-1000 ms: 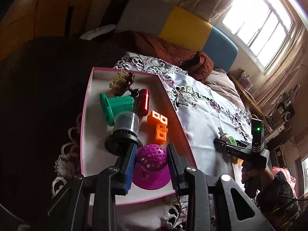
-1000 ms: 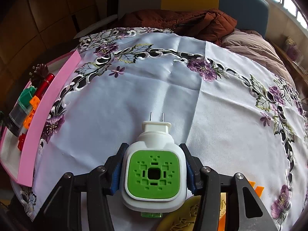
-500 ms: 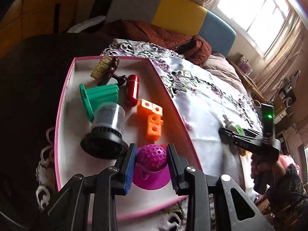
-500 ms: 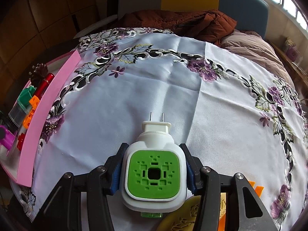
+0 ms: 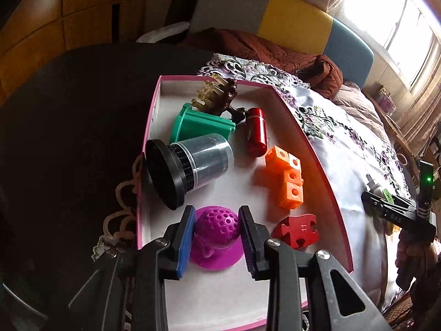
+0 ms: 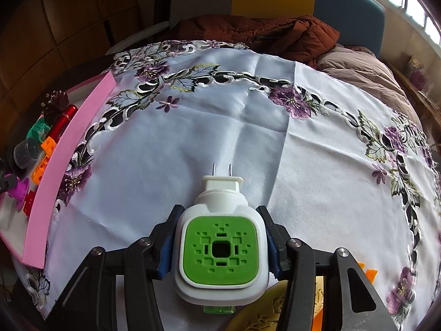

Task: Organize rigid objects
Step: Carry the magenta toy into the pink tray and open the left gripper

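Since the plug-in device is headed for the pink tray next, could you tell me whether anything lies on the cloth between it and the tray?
Nothing visible does. The right gripper holds the plug-in device over bare tablecloth, which runs unobstructed to the pink tray; only its raised wall must be cleared.

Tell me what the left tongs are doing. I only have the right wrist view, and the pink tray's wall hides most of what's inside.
Observer: The left tongs clamp a purple dimpled toy by its dome, inside the pink tray.
Operator: What lies nearest to it in there?
Observer: A red puzzle piece marked 11, just right of the toy and not touching it.
Operator: Is the clear jar upright?
Observer: No, the jar lies on its side, with its black lid toward the tray's left wall.
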The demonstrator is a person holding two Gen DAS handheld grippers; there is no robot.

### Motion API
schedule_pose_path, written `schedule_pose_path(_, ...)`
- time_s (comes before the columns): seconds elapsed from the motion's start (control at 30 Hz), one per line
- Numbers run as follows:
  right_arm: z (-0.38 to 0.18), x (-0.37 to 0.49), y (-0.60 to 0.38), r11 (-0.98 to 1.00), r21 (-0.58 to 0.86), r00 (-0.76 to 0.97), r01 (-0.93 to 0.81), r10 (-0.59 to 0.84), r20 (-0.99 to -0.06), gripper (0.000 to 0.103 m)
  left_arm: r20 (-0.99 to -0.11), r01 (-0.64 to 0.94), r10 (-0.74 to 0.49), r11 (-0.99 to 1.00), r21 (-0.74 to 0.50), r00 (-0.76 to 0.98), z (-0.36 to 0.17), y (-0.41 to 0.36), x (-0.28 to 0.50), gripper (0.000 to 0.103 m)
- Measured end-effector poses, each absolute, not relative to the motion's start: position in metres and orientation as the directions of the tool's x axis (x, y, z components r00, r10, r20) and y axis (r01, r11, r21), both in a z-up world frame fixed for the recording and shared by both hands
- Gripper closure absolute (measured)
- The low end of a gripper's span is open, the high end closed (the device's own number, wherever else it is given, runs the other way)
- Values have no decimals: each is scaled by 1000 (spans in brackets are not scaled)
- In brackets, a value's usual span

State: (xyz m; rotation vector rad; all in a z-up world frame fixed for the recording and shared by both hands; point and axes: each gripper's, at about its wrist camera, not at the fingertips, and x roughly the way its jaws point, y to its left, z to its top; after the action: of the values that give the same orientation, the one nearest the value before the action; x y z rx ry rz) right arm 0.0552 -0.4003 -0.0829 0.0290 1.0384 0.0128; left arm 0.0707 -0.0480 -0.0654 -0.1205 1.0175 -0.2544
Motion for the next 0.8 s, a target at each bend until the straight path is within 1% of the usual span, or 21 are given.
schedule_pose_path(0.2, -83, 55, -400, 1000, 25, 510, 3, 20, -860, 50, -815, 159, -232, 972, -173, 531, -55, -54, 61, 70)
schedule_pose_path(0.37, -83, 54, -399, 1000, 14, 513, 0, 12, -858, 50, -817, 134, -200, 979, -151, 541, -50, -52, 56, 70)
schedule_pose_path(0.53, -83, 53, -399, 1000, 7, 519, -2, 7, -855, 50, -798, 127, -163, 986, -109, 581, -40, -53, 48, 68)
schedule_pose_path(0.8, -83, 51, -395, 1000, -12, 532, 16, -19, -846, 50, -781, 130, -176, 984, -121, 600, -32, -52, 44, 67)
